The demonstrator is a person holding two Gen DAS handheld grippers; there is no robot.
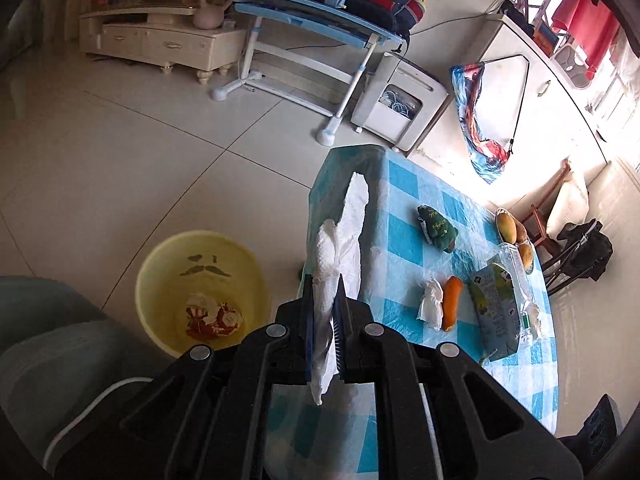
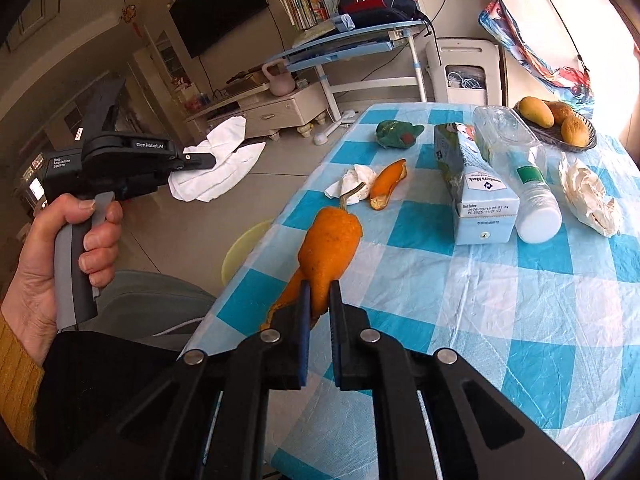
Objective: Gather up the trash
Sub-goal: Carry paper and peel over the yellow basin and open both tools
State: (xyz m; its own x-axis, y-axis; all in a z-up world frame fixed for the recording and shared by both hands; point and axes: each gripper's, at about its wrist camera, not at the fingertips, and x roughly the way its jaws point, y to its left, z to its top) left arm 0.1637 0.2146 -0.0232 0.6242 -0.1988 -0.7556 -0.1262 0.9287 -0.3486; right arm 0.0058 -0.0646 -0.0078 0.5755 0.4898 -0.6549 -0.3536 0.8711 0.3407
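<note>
Right wrist, curled orange peel (image 2: 328,248), stemmed

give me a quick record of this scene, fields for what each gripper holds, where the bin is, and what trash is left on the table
left gripper: shut on white tissue
right gripper: shut on orange peel
bin: yellow bucket on the floor beside the table, some trash already in it
left on table: crumpled tissue, second peel piece, carton, plastic bottle, crumpled paper
</note>
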